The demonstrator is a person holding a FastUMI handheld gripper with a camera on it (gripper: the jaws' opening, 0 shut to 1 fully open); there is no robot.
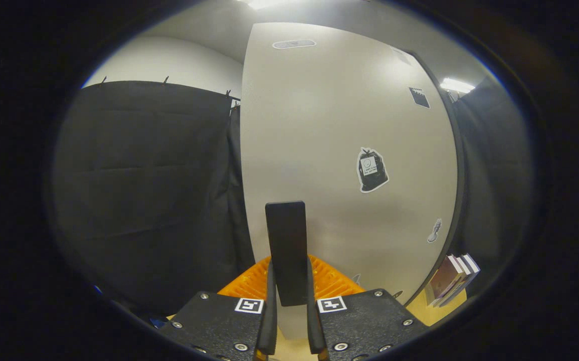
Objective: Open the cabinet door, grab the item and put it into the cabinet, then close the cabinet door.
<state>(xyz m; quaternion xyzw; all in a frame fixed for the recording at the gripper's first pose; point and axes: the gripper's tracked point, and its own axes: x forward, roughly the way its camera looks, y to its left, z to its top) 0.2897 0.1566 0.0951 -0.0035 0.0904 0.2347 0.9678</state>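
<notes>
A flat dark rectangular item (285, 240) stands upright between my fingers and rises well past their tips. My gripper (289, 273) is shut on it, one finger pressing each side. Straight ahead and very close is the pale cabinet door (329, 130), a broad smooth panel. It carries a bag-shaped sticker (372, 170), a small dark square sticker (419, 98) higher up and a small grey one (434, 230) lower down. A dark rim runs down the door's right edge. I cannot tell from here whether the door stands open or is shut.
Black cloth (144, 190) hangs to the left of the door and more of it to the right. A few books (452, 278) lean on a light wooden surface (439, 306) past the door's lower right edge. Ceiling lights glare above.
</notes>
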